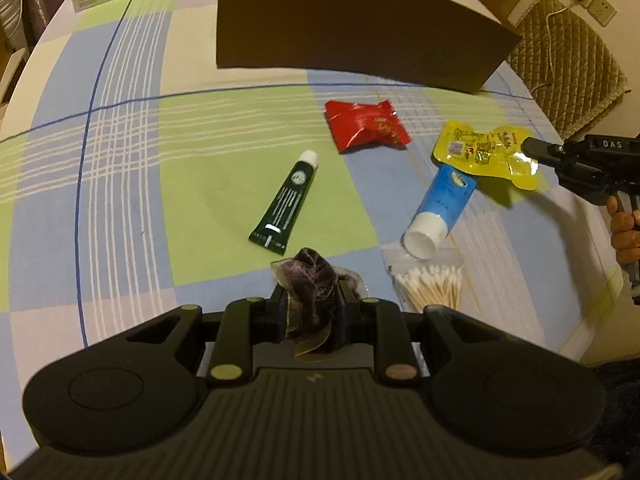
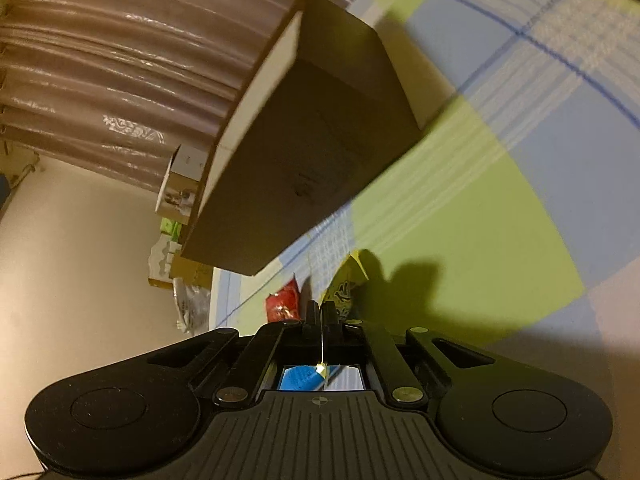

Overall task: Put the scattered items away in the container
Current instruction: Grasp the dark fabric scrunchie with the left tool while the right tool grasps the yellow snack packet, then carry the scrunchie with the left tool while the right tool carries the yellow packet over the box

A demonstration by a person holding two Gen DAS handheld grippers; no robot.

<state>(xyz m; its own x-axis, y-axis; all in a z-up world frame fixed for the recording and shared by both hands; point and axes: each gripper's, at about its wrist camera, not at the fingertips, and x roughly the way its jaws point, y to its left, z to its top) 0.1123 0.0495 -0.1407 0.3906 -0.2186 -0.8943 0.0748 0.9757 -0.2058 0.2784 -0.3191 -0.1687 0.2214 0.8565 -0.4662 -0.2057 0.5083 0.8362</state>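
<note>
The right gripper (image 1: 530, 148) pinches the edge of the yellow packet (image 1: 486, 152), which lies flat and long across the blue tube (image 1: 442, 204). The left gripper (image 1: 311, 296) squeezes a purple scrunchie (image 1: 310, 276) above the table (image 1: 120, 200)

Bare checked cloth (image 1: 120, 184) open at left, dark box (image 1: 344, 20) walling the far side, tubes and packets crowding right

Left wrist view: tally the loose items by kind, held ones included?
Tubes: 2, dark green, blue
Packets: 2, red, yellow
Scrunchie: 1
Swab bag: 1
Total: 6
</note>
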